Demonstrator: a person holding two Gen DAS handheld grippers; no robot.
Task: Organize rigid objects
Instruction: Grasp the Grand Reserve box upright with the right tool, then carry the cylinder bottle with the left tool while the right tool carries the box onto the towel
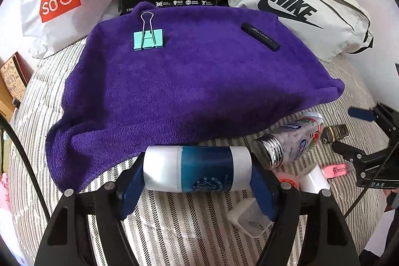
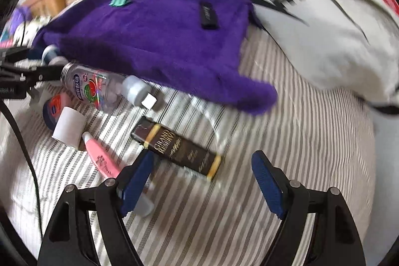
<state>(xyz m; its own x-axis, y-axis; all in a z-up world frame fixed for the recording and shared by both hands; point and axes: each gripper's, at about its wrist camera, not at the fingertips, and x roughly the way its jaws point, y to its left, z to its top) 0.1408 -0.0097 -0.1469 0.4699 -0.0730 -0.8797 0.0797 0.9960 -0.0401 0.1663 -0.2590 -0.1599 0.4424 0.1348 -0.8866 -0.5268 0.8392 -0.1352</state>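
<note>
Beside purple towel (image 1: 189,71), left claw (image 1: 197,181) gripping blue-banded tube (image 1: 199,171)

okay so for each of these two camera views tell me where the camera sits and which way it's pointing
Left wrist: sits behind the left tongs, facing the purple terry towel; both blue fingers clamp a white-and-blue cylinder.
Right wrist: sits behind the open right tongs, angled down at the striped bedcover and a dark gold-banded box.
Shared: towel, mint binder clip, flat black stick, clear candy bottle.
</note>
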